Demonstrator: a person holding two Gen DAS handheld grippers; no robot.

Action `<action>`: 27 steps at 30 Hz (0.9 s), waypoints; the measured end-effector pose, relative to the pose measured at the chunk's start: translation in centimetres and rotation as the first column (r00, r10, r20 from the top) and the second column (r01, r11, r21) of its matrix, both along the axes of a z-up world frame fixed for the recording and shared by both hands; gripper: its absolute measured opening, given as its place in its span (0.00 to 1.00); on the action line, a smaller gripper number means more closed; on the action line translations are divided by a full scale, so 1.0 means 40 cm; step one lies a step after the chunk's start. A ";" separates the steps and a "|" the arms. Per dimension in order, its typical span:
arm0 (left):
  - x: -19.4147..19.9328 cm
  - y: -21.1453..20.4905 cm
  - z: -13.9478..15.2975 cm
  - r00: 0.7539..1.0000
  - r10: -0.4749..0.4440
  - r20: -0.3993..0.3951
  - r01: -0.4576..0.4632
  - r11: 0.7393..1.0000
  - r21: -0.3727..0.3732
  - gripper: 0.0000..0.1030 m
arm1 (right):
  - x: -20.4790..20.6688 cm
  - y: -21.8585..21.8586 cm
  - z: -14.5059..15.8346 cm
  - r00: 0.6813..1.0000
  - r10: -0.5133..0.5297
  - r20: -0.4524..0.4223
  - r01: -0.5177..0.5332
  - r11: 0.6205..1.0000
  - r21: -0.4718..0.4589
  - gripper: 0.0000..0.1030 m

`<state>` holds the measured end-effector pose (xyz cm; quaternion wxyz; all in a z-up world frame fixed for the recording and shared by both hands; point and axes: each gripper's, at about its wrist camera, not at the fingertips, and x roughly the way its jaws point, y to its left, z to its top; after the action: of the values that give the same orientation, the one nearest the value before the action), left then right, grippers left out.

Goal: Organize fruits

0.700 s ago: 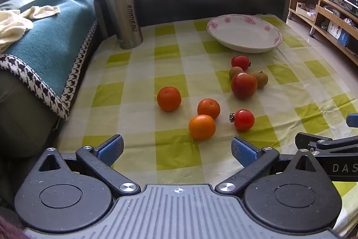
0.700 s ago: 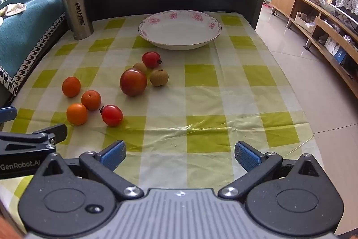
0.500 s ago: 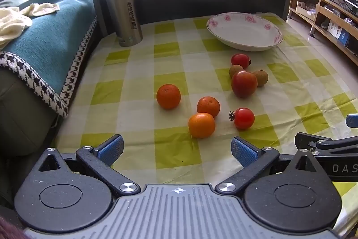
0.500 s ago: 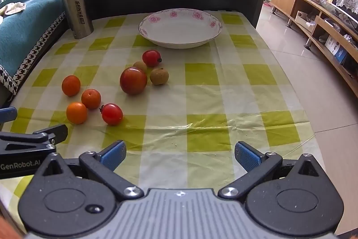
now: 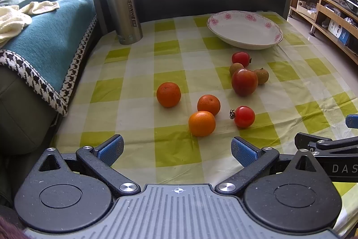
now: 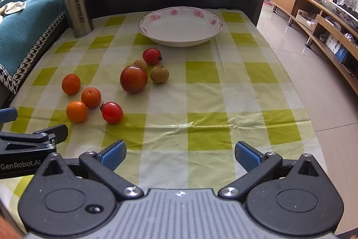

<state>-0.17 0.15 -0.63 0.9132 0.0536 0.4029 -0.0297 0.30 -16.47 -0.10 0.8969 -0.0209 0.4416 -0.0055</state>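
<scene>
Both the left hand-held gripper (image 5: 177, 147) and right hand-held gripper (image 6: 180, 152) are hovering open; next, grasping the nearest orange (image 5: 201, 123) at twelve o'clock.

I saw a glossy, wrinkled plastic cloth (image 6: 201, 124) over the worktop, a brushed-metal flask (image 6: 77, 6), a glazed ceramic plate (image 6: 179, 37), shiny smooth tomatoes (image 6: 111, 112), and dull, rough-skinned brown fruit (image 6: 159, 74).

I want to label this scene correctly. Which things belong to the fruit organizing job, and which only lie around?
Job: three oranges; two small tomatoes; big tomato; two brown fruits; flowered plate; open left gripper; open right gripper.

Lying around: steel flask; teal blanket; cream cloth.
</scene>
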 end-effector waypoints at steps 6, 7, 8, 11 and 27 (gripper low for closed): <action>0.006 0.000 0.000 1.000 -0.001 0.001 0.001 1.000 -0.001 1.00 | -0.002 0.002 -0.018 1.000 0.000 -0.002 0.000 1.000 0.001 1.00; 0.005 0.001 -0.001 1.000 -0.001 0.000 0.001 1.000 -0.001 1.00 | -0.003 0.003 -0.021 1.000 0.000 -0.002 0.000 1.000 0.001 1.00; 0.005 0.002 -0.002 1.000 -0.001 -0.001 0.001 1.000 -0.002 1.00 | -0.005 0.002 -0.019 1.000 0.001 -0.002 -0.001 1.000 0.001 1.00; 0.002 0.004 -0.009 1.000 0.000 -0.003 0.000 1.000 -0.002 1.00 | -0.008 0.000 -0.020 1.000 0.001 -0.003 -0.001 1.000 0.002 1.00; 0.006 0.007 -0.007 1.000 0.001 -0.015 -0.001 1.000 0.006 1.00 | -0.008 0.010 -0.024 1.000 0.017 -0.017 -0.016 1.000 0.018 1.00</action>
<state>0.06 0.42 -0.92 0.9100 0.0560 0.4098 -0.0283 0.00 -16.08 -1.08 0.8933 -0.0166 0.4491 0.0060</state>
